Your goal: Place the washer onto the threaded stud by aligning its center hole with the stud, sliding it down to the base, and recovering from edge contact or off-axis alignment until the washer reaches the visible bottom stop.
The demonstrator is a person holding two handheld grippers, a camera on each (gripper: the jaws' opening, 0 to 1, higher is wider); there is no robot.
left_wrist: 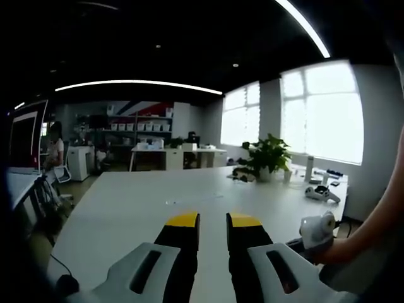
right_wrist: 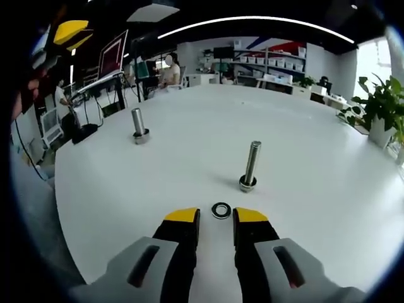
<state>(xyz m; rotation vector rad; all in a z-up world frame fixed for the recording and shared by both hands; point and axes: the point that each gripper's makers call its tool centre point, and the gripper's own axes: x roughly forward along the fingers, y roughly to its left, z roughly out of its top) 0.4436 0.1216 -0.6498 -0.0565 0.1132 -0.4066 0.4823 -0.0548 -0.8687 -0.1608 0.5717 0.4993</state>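
Through the right gripper view I see my right tongs (right_wrist: 215, 218) hovering low over the white worktop (right_wrist: 315, 189), jaws parted and holding nothing. The washer (right_wrist: 221, 210), a dark flat ring, lies flat on the worktop just ahead of the yellow-tipped jaws, roughly in line with the gap between them and touching neither. Just beyond it, slightly to the right, the threaded stud (right_wrist: 250, 165) stands on its base, leaning a little to the right in this fisheye picture; a ring-shaped collar sits at its foot. The washer is near the stud but apart from it, not on it. Farther off to the left a second stud (right_wrist: 139, 125) stands upright on the same worktop, well apart from the first. A potted plant (right_wrist: 382, 107) sits at the far right edge, and people are at desks in the background.

In the left gripper view my left tongs (left_wrist: 213, 222) are also released, jaws apart with empty space between them, held over a bare stretch of worktop (left_wrist: 139, 208). A person's arm (left_wrist: 372, 227) reaches in from the right, its hand on a white device (left_wrist: 317, 230). Across the worktop stand a potted plant (left_wrist: 266, 155) and a few small items near the bright windows (left_wrist: 322, 113).
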